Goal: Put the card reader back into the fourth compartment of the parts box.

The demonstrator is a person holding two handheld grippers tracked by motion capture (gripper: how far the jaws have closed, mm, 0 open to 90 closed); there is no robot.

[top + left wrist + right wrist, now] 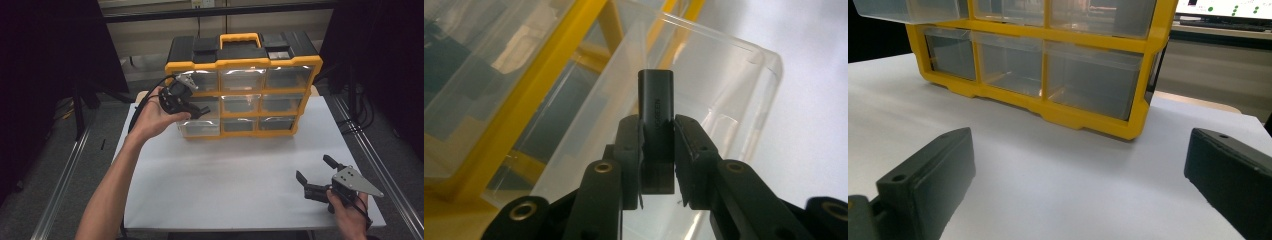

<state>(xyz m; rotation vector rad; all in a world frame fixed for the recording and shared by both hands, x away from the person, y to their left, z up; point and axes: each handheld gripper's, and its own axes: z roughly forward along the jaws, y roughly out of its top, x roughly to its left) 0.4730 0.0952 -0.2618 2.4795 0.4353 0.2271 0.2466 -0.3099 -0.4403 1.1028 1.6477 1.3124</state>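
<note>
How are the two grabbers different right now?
The left gripper is shut on a small black adapter, held up over a pulled-out clear drawer of the yellow organizer. The right gripper is open, holds nothing, and sits low by the white table. Both have black jaws.

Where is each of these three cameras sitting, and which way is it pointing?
High view: above the person's side, looking forward and down on the white table; both forearms, left gripper and right gripper show.
Left gripper view: rides the left gripper, looking along its jaws, shut on a small black adapter, over a pulled-out clear drawer.
Right gripper view: rides the right gripper, low over the table, facing the organiser; open jaws show.
All share the yellow drawer organiser.
</note>
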